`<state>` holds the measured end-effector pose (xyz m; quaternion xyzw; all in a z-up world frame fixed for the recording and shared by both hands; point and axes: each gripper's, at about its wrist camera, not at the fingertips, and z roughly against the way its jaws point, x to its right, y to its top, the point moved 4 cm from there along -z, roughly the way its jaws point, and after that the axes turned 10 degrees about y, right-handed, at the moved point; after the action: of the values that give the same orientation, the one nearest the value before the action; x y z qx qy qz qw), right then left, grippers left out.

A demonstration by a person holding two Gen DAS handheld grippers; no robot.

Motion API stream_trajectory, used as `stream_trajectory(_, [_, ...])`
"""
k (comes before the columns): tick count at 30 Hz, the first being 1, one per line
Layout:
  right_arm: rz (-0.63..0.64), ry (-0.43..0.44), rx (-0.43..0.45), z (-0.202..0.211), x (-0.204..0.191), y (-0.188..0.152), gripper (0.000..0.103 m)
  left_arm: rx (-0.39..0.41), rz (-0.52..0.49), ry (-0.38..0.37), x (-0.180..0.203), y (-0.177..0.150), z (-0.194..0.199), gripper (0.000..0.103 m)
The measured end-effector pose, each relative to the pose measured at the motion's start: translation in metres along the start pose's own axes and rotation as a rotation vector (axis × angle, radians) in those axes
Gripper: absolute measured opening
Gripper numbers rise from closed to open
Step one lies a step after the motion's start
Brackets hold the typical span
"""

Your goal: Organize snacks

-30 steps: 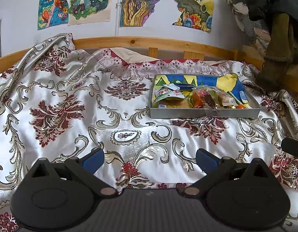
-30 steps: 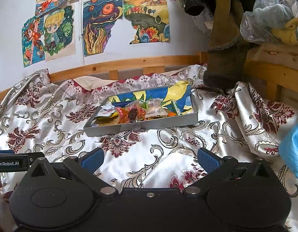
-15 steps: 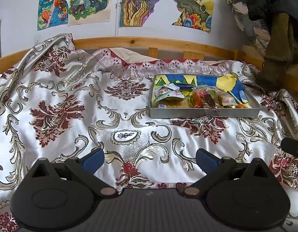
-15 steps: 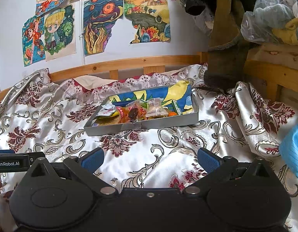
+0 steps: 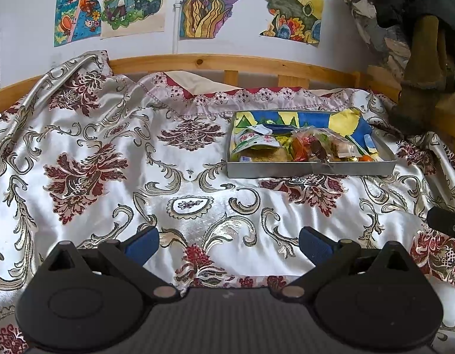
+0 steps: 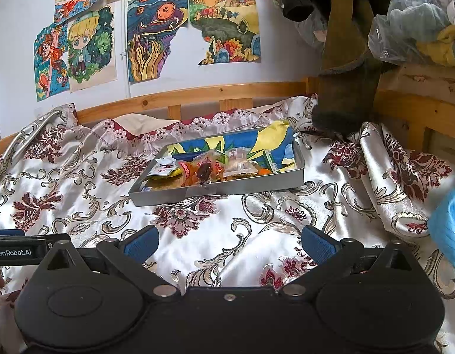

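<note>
Snack tray on the bedspread
Grey tray (image 5: 310,169) of mixed snack packets (image 5: 304,147), right of centre; left gripper (image 5: 229,243) and right gripper (image 6: 230,243) wide open, empty.

- A shiny white bedspread (image 5: 174,159) with dark red flowers and gold swirls covers the bed.
- A wooden bed rail (image 5: 215,62) runs along the far side of the bed.
- Bright drawings (image 6: 156,35) are stuck on the white wall above the rail. One shows a child with yellow hair (image 5: 130,0).
- A brown-green piece of clothing (image 6: 345,88) hangs down at the right.
- A clear plastic bag (image 6: 419,14) full of clothes sits on a wooden ledge.
</note>
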<state>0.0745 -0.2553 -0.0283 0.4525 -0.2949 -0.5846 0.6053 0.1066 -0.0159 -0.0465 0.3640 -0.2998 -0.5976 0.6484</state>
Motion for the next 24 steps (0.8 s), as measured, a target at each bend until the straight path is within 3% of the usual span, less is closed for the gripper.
stream_trajectory(6, [-0.007,0.002,-0.004,0.000,0.000,-0.001,0.102,-0.084,0.011,-0.020,0.003,-0.002,-0.006,0.102])
stream_trajectory(10, [-0.013,0.001,-0.006,0.001,0.000,-0.005,0.102,-0.078,-0.016,0.022,0.005,-0.004,-0.006,0.102])
stream_trajectory(24, [-0.010,0.003,-0.009,0.001,-0.001,-0.004,0.102,-0.048,-0.050,0.020,0.010,-0.003,-0.002,0.103])
